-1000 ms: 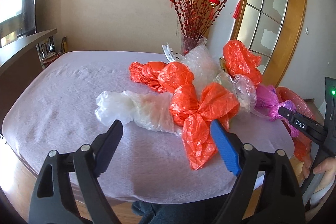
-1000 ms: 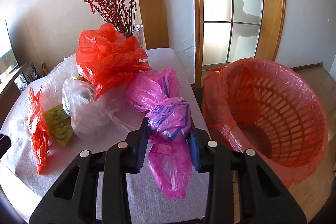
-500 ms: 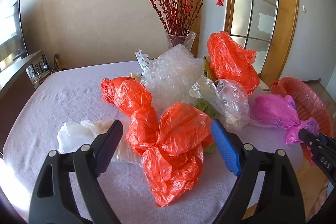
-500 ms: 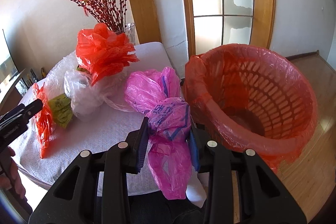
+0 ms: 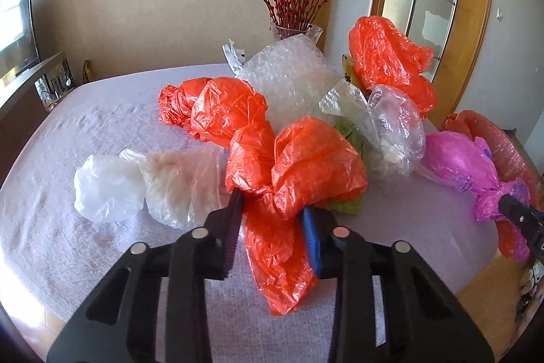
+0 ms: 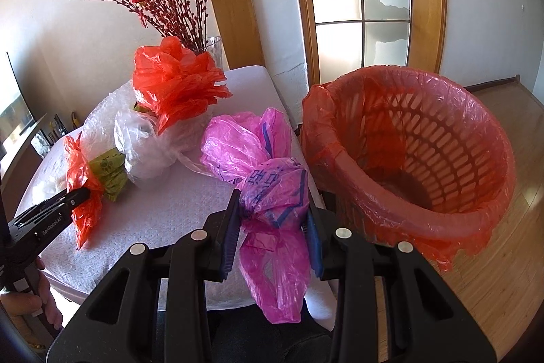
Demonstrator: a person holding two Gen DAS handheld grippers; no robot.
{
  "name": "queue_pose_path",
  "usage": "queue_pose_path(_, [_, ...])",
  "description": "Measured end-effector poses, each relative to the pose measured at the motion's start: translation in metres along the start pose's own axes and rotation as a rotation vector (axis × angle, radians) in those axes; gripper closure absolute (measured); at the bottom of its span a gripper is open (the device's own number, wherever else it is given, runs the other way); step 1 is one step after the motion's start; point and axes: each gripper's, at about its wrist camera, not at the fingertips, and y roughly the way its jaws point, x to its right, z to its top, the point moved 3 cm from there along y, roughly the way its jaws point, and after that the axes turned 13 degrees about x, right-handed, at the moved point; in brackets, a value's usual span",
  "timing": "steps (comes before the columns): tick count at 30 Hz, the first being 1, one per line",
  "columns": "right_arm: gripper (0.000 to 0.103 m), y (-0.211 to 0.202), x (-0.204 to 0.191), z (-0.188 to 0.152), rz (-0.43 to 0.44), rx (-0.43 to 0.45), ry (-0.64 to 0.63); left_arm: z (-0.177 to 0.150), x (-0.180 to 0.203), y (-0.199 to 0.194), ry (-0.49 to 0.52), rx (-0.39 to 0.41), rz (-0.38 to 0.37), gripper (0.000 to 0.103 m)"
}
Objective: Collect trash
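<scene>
The left gripper (image 5: 273, 216) was seen with its jaws closing on the knotted neck of an orange plastic bag (image 5: 299, 165); both pads were already pressed against the crumpled film, and the bag's tail hung down between the fingers. This bag lay near the front edge of the table (image 5: 102, 131), which was covered by a pale lilac cloth. A white plastic bag (image 5: 108, 186) was noted just beside it on the left, touching a translucent bag. A second orange bag (image 5: 217, 111) lay behind, against a wad of bubble wrap (image 5: 289, 77). A clear bag (image 5: 394, 125) and a green wrapper (image 5: 350, 138) were recorded to the right of the gripped bag, and a third orange bag (image 5: 387, 63) sat toward the table's far right corner, in front of a glass vase of red branches (image 5: 292, 29).

The right gripper (image 6: 272, 227) was found clenched on a pink plastic bag with blue print (image 6: 272, 189), held at its twisted middle, over the right edge of the table, the loose end drooping below the fingers. A red slatted basket lined with a red bag (image 6: 425, 152) stood just beyond that edge, beside the table, on the wooden floor. Whether the pink bag touched the cloth could not be told.
</scene>
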Motion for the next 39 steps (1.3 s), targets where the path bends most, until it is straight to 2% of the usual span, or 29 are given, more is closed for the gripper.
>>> queue_pose_path(3, [0.068,-0.003,0.000,0.001,0.000,0.003,0.007,0.002,-0.005,-0.007,-0.020,0.022,-0.026,0.078])
queue_pose_path(12, [0.068,-0.015,-0.002,0.007,0.021,0.031,0.008,0.015,-0.016,-0.040,-0.053,0.097,-0.093,0.078])
queue_pose_path(20, [0.068,-0.022,0.001,0.012,0.026,0.063,0.012,0.026,-0.008,-0.059,-0.059,0.145,-0.161,0.078])
queue_pose_path(30, [0.068,-0.036,0.020,0.023,-0.034,0.136,0.055,0.041,0.033,-0.063,-0.028,0.159,-0.290,0.078])
queue_pose_path(39, [0.068,-0.055,0.057,0.038,-0.123,0.226,0.118,0.051,0.100,-0.048,0.014,0.136,-0.481,0.078])
